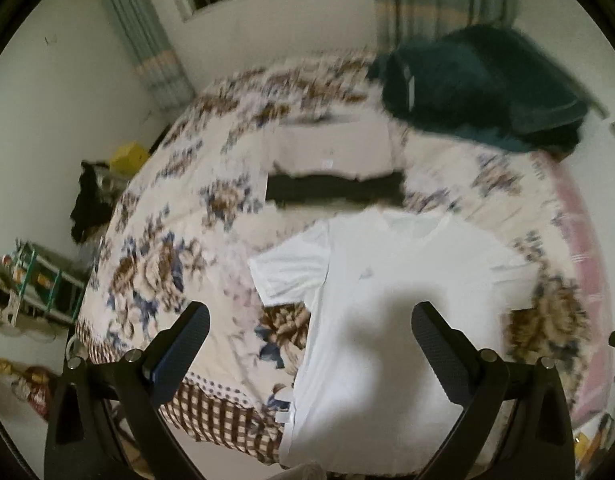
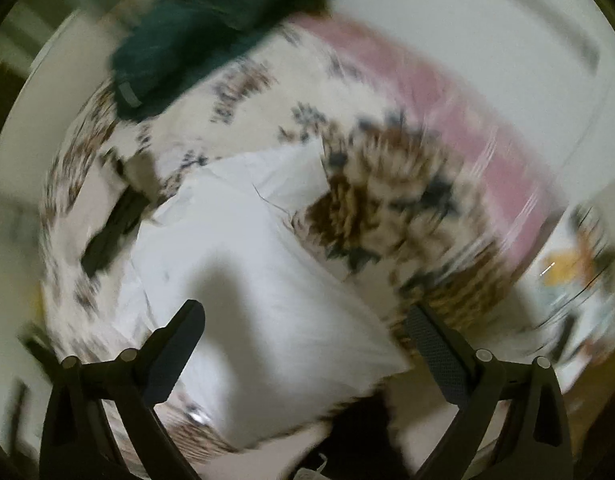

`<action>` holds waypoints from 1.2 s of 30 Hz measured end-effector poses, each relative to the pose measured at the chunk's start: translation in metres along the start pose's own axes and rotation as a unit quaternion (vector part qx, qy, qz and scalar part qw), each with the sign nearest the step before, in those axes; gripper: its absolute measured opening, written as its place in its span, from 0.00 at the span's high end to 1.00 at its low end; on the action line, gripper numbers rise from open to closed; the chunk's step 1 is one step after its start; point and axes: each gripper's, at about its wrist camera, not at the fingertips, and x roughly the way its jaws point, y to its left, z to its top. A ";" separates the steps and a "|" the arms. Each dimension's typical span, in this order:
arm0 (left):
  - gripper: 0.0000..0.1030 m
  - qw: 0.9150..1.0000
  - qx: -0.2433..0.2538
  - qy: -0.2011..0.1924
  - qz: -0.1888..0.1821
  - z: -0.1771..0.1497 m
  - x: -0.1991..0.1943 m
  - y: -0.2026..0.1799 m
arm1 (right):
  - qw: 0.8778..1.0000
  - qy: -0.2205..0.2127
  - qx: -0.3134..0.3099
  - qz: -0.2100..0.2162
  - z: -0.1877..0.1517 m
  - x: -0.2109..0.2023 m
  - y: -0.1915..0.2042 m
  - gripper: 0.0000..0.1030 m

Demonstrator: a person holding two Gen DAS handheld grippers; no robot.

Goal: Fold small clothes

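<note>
1. The white T-shirt (image 1: 387, 292) lies flat on the bed (image 1: 167, 240), long axis running away from both tongs.
2. Left tongs (image 1: 309, 330) and right tongs (image 2: 305, 328) hover wide open, empty, over its near hem; neither looks nearer.

Nothing here can be read. The white short-sleeved T-shirt (image 1: 387, 300) lying flat on the bed carries a small pale mark on its chest, but it is too faint and smeared to make out as letters or a logo. The dark teal folded garment (image 1: 479, 84) shows a little grey tag at its edge, and its face is blank at this blur. The right wrist view is streaked with motion throughout, and no lettering, number or sign comes through there either.
</note>
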 end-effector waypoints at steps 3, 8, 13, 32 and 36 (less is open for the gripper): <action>0.00 0.999 -0.019 0.031 0.011 -0.010 0.061 -0.019 | 0.996 0.026 0.074 0.048 0.035 0.095 -0.045 0.21; 0.00 0.996 -0.048 0.066 0.030 -0.035 0.157 -0.037 | 0.976 0.033 0.180 0.118 0.063 0.233 -0.089 0.21; 0.00 0.988 -0.076 0.123 0.053 -0.059 0.239 -0.045 | 0.953 0.028 0.247 0.170 0.084 0.327 -0.094 0.21; 0.00 0.991 -0.065 0.112 0.040 -0.081 0.287 -0.009 | 0.950 -0.037 -0.305 0.048 0.028 0.343 0.257 0.95; 0.00 0.989 -0.072 0.120 0.046 -0.089 0.290 0.016 | 0.916 0.110 -0.381 0.059 -0.015 0.378 0.304 0.90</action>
